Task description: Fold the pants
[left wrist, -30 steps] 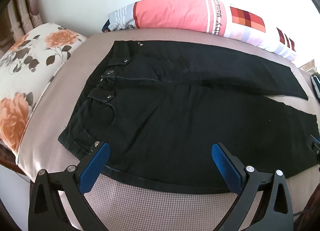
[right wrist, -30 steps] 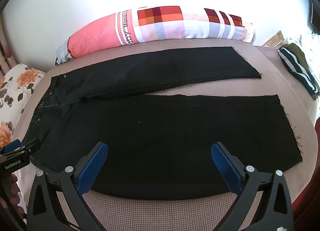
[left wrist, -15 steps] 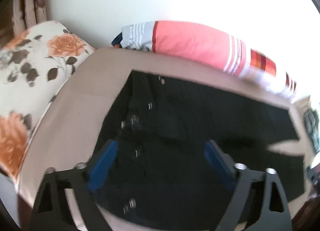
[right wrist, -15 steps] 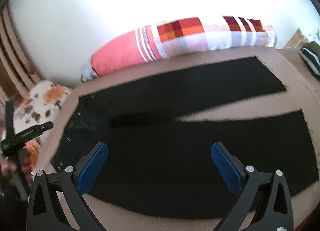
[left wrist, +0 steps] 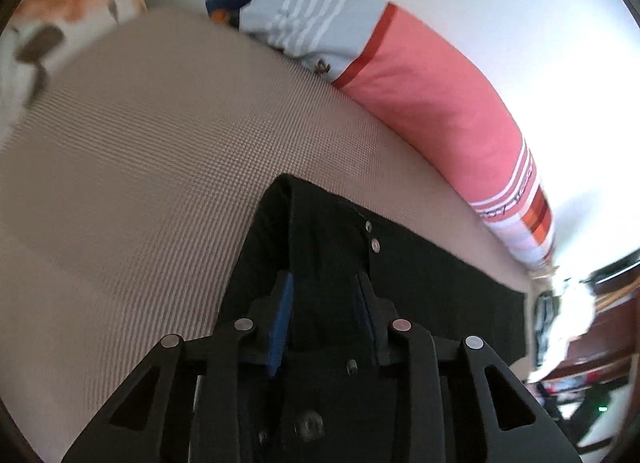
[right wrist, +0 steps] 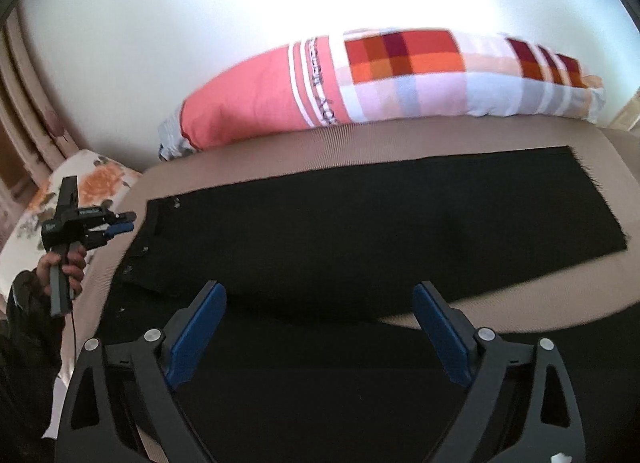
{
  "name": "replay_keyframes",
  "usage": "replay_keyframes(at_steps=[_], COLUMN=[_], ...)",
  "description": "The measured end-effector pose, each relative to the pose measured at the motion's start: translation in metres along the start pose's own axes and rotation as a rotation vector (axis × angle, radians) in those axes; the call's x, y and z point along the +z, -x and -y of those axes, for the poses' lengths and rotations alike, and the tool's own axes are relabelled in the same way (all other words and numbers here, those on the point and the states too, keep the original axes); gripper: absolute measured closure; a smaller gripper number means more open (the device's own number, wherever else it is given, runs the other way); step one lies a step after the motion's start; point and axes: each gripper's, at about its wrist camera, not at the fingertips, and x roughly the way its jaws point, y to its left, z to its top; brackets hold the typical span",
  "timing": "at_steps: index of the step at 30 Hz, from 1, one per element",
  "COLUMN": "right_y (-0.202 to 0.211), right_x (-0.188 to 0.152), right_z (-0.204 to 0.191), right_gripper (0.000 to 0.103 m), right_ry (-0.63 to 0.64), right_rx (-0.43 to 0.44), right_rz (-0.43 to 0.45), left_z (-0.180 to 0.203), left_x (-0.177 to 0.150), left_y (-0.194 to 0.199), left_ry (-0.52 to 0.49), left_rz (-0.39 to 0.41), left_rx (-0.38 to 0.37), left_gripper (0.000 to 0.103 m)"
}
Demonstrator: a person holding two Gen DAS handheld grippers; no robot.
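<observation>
Hovering at the near edge in the right wrist view: right gripper (right wrist: pixel 320 327), jaws spread wide, holding nothing, with the near leg of the pants (right wrist: pixel 360 231) directly beneath. Narrowed to a slim gap at the waist end: left gripper (left wrist: pixel 324 303), poised over the waistband (left wrist: pixel 320 231); cannot tell whether cloth is pinched between the pads. Seen from the right side as held upright in the left hand (right wrist: pixel 60 267), tips just beside the waistband corner.

Lying flat on the tan bed cover (left wrist: pixel 140 183): black pants, both legs spread and parted by a wedge of bare cover. Judged as denim-weight cloth: soft and limp, moderately heavy, not slippery, not fragile, likely to sag between two holds. Thickest and stiffest at the waistband, around the metal rivets (left wrist: pixel 375 245). Recommended holds: waistband corner for the left, outer seam or frayed hem (right wrist: pixel 592 199) of the near leg for the right, lifting both together to keep the fold line straight.

Running left to right across the bed: long axis of the garment, waist pointing left towards the floral pillow (right wrist: pixel 92 179), hems pointing right.

Resting beyond the far leg, against the wall: long pink and checked bolster (right wrist: pixel 400 79), apart from the pants.
</observation>
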Motion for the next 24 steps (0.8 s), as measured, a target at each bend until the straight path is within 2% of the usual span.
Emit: replay_keyframes(at_steps=[3, 4, 6, 13, 19, 20, 21, 22, 24], right_y=[-0.031, -0.041, -0.057, -0.108, -0.146, -0.152, -0.157, -0.166, -0.178], right_x=[0.007, 0.008, 0.012, 0.04, 0.076, 0.081, 0.086, 0.094, 0.105], right_z=[-0.004, -0.006, -0.01, -0.032, -0.048, -0.05, -0.053, -0.056, -0.058], right_gripper=[0.01, 0.01, 0.011, 0.013, 0.013, 0.013, 0.013, 0.013, 0.013], right_ry=[0.002, 0.003, 0.011, 0.113, 0.255, 0.29, 0.325, 0.379, 0.447], right_rx=[-0.007, -0.005, 0.005, 0.108, 0.217, 0.224, 0.23, 0.243, 0.241], right_rz=[-0.04, -0.053, -0.073, -0.138, -0.226, -0.241, -0.254, -0.278, -0.305], left_z=[-0.009, -0.011, -0.013, -0.008, -0.006, -0.004, -0.003, 0.001, 0.011], left_x=[0.01, 0.014, 0.021, 0.038, 0.044, 0.042, 0.038, 0.035, 0.029], left_y=[-0.012, -0.015, -0.021, -0.051, -0.067, -0.065, -0.062, -0.058, -0.043], left_ry=[0.01, 0.006, -0.004, -0.041, 0.011, 0.014, 0.006, -0.018, -0.05], left_rz=[-0.013, -0.007, -0.008, -0.06, -0.026, -0.009, 0.014, 0.033, 0.072], left_rx=[-0.038, -0.083, -0.123, -0.224, -0.218, -0.219, -0.214, -0.198, -0.22], left_gripper=[0.071, 0.071, 0.071, 0.071, 0.071, 0.075, 0.087, 0.093, 0.094])
